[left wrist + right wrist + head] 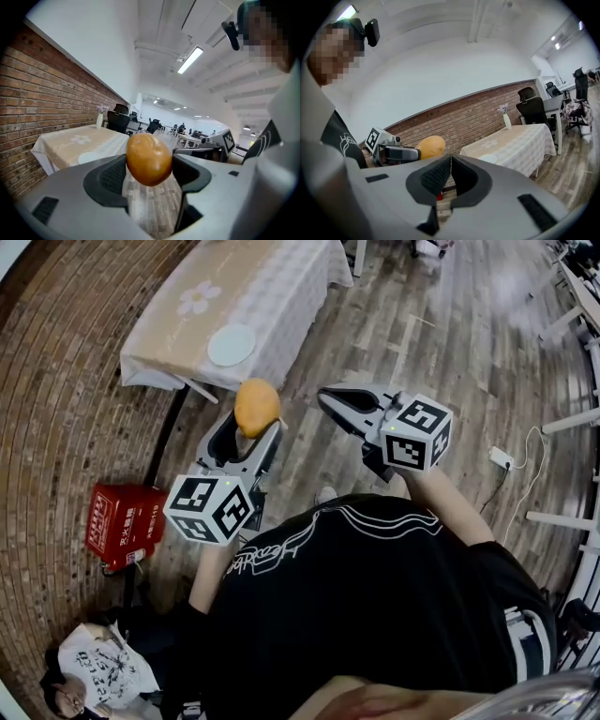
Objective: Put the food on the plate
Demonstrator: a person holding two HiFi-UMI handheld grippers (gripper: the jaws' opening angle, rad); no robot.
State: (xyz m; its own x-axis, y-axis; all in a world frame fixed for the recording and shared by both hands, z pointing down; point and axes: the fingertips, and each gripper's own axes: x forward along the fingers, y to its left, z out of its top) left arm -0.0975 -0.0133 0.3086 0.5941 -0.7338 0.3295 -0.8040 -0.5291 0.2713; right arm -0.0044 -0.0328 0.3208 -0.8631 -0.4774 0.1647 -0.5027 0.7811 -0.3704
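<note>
An orange-brown bun-like piece of food (257, 407) (148, 159) (428, 146) is held in the air by my left gripper (251, 432) (149, 169), whose jaws are shut on it. A round white plate (232, 345) (488, 159) (96, 157) lies near the front edge of a beige-clothed table (225, 287) (75, 143) (511, 140), ahead of the food. My right gripper (330, 404) (449, 174) hovers to the right of the left one, jaws shut and empty. Both are held well short of the table.
A brick wall (56, 427) runs along the left. A red box (124, 519) stands on the floor by the wall. A white vase (507, 120) sits at the table's far end. Office chairs (533, 111) and desks stand beyond. A power strip (501, 458) lies on the wood floor.
</note>
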